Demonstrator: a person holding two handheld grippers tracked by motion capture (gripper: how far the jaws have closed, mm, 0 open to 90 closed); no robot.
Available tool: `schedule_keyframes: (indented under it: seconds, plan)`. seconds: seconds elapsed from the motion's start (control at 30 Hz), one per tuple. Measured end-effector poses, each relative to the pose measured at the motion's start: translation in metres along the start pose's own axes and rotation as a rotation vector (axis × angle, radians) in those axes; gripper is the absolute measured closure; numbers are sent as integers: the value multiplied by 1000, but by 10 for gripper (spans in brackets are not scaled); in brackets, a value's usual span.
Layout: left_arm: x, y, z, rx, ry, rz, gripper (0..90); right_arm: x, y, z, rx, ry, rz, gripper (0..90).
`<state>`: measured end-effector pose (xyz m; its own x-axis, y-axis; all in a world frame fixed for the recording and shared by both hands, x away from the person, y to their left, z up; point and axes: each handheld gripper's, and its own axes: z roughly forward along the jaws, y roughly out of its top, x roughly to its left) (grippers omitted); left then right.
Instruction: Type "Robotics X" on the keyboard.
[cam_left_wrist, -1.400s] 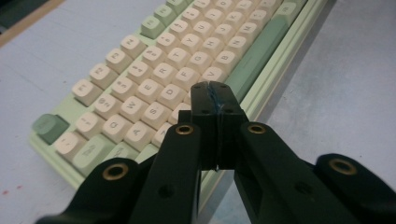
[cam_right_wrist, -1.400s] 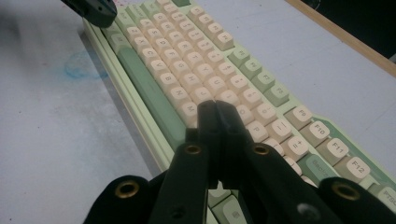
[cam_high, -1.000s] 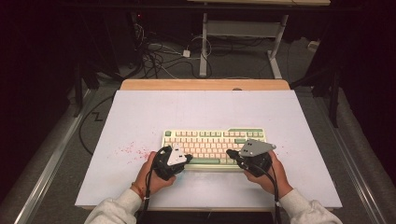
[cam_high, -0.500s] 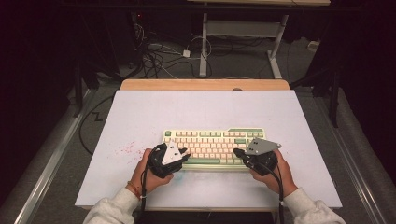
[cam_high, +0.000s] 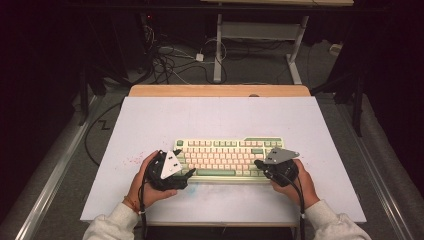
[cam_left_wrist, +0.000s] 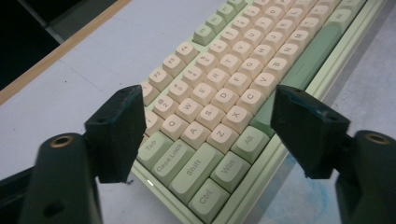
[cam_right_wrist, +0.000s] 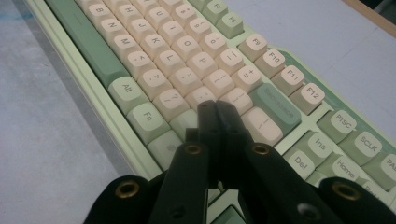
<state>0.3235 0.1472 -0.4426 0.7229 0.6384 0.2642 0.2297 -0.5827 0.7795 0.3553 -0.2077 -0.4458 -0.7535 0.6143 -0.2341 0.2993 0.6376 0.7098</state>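
A pale green keyboard (cam_high: 227, 157) with cream keys lies on the white table top (cam_high: 210, 120). My left gripper (cam_high: 184, 167) hovers at its left end. In the left gripper view, the left gripper (cam_left_wrist: 208, 100) has its jaws spread wide over the keyboard (cam_left_wrist: 224, 84) near Tab, Shift and Alt. They have just been opening, and nothing is pinched between them. My right gripper (cam_high: 257, 162) is at the keyboard's right end. In the right gripper view, the right gripper (cam_right_wrist: 217, 107) is shut and empty, its tips just above the keyboard (cam_right_wrist: 177, 60) near the right Shift and Enter keys.
A wooden strip (cam_high: 220, 90) edges the far side of the table. Faint red specks (cam_high: 132, 160) mark the top left of the keyboard. Cables (cam_high: 170, 60) and desk legs (cam_high: 217, 45) lie on the dark floor beyond.
The left gripper's jaws have gone from shut to wide open, and the left hand has drawn slightly left. The right hand has shifted a little to the right, still shut.
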Motion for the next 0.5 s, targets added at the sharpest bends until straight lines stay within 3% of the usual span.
schedule_keyframes:
  seconds: [0.27, 0.5]
  plan:
    - [6, -8, -10, 3, 15, -2, 161, -2, -3, 3, 14, 1, 5, 900]
    - [15, -17, -21, 19, 61, -16, 161, -2, -3, 4, 20, 1, 3, 900]
